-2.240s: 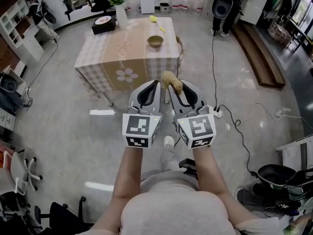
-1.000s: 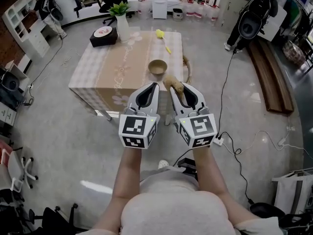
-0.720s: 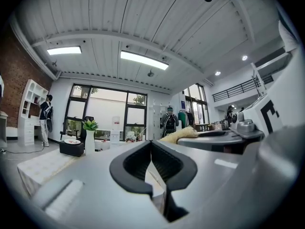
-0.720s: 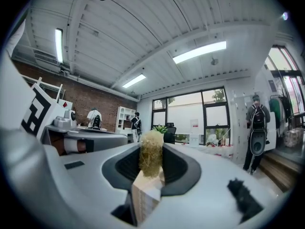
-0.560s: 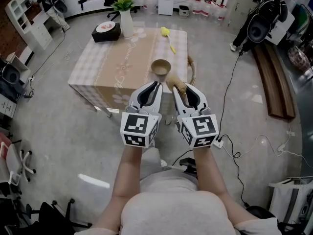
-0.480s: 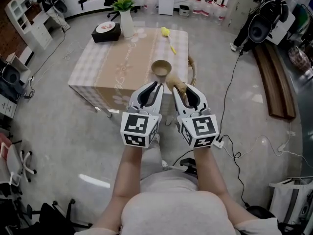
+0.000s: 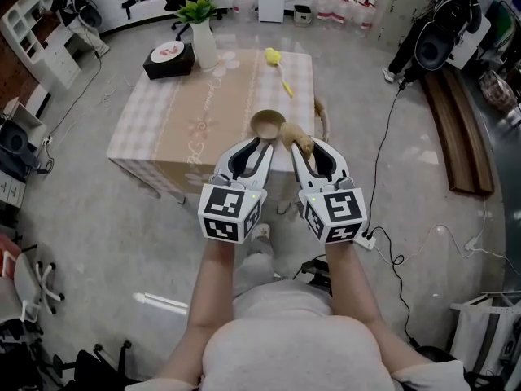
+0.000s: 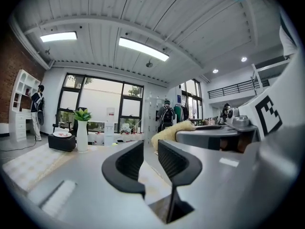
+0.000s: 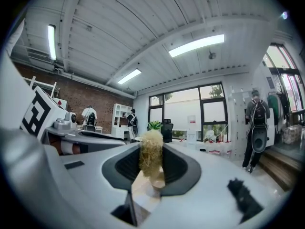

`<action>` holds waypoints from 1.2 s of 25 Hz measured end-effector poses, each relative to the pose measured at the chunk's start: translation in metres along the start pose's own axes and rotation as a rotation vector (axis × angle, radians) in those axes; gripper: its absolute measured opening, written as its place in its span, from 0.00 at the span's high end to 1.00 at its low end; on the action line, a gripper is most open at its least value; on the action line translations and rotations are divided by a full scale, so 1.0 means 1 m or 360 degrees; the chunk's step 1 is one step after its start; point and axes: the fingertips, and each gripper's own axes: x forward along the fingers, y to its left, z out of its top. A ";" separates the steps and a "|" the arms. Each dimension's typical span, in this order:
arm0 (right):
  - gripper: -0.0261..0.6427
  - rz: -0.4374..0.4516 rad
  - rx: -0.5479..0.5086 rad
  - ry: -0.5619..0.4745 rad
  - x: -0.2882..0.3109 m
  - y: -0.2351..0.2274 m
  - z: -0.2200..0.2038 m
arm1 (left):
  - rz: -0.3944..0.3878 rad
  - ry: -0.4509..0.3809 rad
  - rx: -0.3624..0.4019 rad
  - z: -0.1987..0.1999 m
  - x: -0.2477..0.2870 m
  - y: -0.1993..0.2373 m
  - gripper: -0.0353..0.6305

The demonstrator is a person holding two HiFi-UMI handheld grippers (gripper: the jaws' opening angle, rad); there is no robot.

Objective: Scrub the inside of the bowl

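On the near edge of the bench (image 7: 163, 112), which wears a checked cloth with a beige runner down its middle, stands the round tan bowl (image 7: 267, 124), upright, its inside showing the same plain tan surface. In the head view it lies just ahead of the tips of both grippers; whether either one touches it cannot be told.

The right gripper (image 7: 308, 149) has its jaws clenched on a pale, fibrous loofah scrubber (image 9: 151, 151), which stands up between them and pokes out past their tips just beside the bowl's right rim. The left gripper (image 8: 149, 151) has just been opening its jaws; they stand a little apart with nothing between them.

Farther back on the bench lies a yellow brush with a thin handle (image 7: 275, 59), well apart from the bowl. At the far left corner a tall white vase (image 7: 203, 51) holds a green leafy plant (image 7: 194, 9). Just beside the vase sits a black box (image 7: 167, 62) with a white plate (image 7: 168, 51) on top; the plate carries something reddish, too small to make out.
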 end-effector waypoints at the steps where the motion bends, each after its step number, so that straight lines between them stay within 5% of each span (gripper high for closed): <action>1: 0.81 -0.0003 0.0001 0.0006 0.006 -0.003 -0.002 | -0.0023 0.0031 0.0010 -0.004 0.006 0.003 0.77; 5: 0.81 -0.0010 0.0009 0.0036 0.033 -0.014 -0.010 | -0.0099 0.0148 0.0077 -0.022 0.029 0.019 0.67; 15: 0.81 -0.0007 0.0022 0.0142 0.100 -0.043 -0.031 | -0.0238 0.0218 -0.0006 -0.043 0.085 0.061 0.47; 21: 0.81 -0.0031 0.0053 0.0189 0.127 -0.057 -0.044 | -0.0383 0.0307 -0.0032 -0.065 0.109 0.069 0.25; 30: 0.81 -0.0075 0.0089 0.0269 0.158 -0.073 -0.071 | -0.0573 0.0518 0.0058 -0.113 0.136 0.082 0.21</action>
